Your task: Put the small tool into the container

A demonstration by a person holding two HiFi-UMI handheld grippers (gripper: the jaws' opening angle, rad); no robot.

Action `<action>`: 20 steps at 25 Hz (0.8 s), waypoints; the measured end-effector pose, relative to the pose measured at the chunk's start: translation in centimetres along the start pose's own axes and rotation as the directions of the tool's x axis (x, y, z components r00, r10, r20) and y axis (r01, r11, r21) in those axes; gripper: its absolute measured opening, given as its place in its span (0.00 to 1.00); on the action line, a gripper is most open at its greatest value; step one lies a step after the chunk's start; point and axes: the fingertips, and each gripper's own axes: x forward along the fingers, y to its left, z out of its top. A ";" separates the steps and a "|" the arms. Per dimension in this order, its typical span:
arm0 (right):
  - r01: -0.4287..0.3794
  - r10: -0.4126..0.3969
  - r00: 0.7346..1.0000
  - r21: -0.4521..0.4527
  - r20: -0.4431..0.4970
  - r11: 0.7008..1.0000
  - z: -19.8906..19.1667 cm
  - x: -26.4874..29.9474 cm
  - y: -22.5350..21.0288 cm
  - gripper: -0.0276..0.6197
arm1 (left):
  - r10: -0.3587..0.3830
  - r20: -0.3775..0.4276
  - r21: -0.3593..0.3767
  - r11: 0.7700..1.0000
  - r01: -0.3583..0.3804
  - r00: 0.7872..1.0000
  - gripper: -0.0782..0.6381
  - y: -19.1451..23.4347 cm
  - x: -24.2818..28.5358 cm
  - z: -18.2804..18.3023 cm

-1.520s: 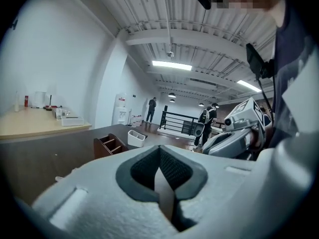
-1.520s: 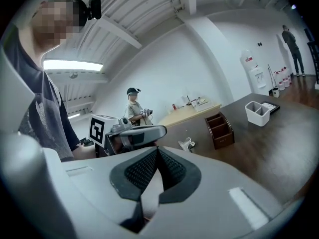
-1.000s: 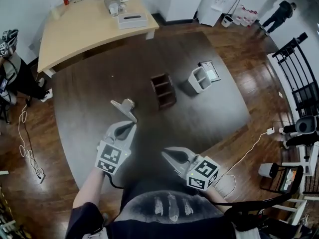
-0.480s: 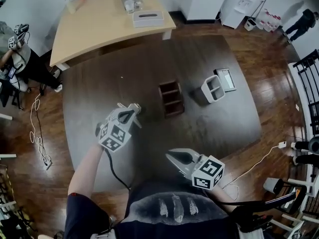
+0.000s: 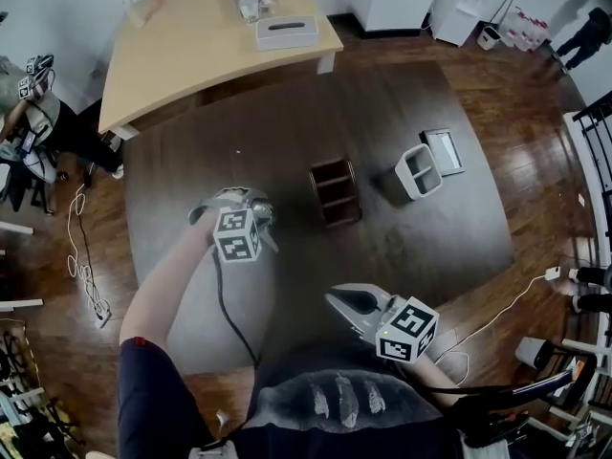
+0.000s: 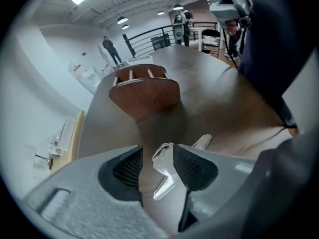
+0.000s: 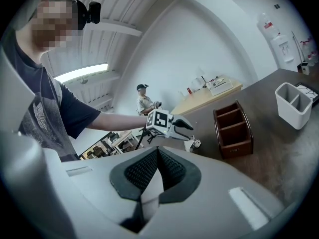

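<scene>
The small metal tool [image 6: 164, 171] lies on the dark table [image 5: 287, 142], between the fingers of my left gripper [image 6: 157, 166]. The jaws are opening: a gap shows between the left pad [image 6: 127, 167] and the tool. In the head view the left gripper [image 5: 251, 208] points down at the table, left of the brown wooden container [image 5: 335, 191], and hides the tool. The right gripper view shows the left gripper [image 7: 187, 128] over the tool [image 7: 193, 144]. My right gripper [image 7: 157, 168] is shut and empty, held near my body [image 5: 335, 299].
A white two-part container [image 5: 418, 170] stands right of the brown one, with a flat tray [image 5: 446, 151] beside it. A light wooden desk [image 5: 191, 46] with a few items stands behind the table. A seated person [image 5: 29, 113] is at the far left.
My left gripper has moved forward and turned down over the tool, which lay in front of it before. The right gripper has hardly moved.
</scene>
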 end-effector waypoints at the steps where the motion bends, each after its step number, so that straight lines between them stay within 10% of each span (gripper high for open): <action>1: 0.004 -0.004 1.000 0.004 0.005 1.000 0.0 0.1 0.0 0.05 | -0.039 -0.025 0.027 0.999 0.040 0.999 0.39 -0.3 0.3 -0.4; 8: 0.055 -0.055 0.998 0.046 0.016 0.997 -0.6 -0.4 -0.6 0.05 | -0.183 -0.157 0.140 0.969 0.206 0.970 0.42 -1.0 2.2 -1.4; 20: 0.074 -0.075 0.997 0.029 0.020 0.997 -0.8 -0.5 0.6 0.05 | -0.256 -0.174 0.088 0.958 0.274 0.951 0.36 -1.7 2.3 -1.6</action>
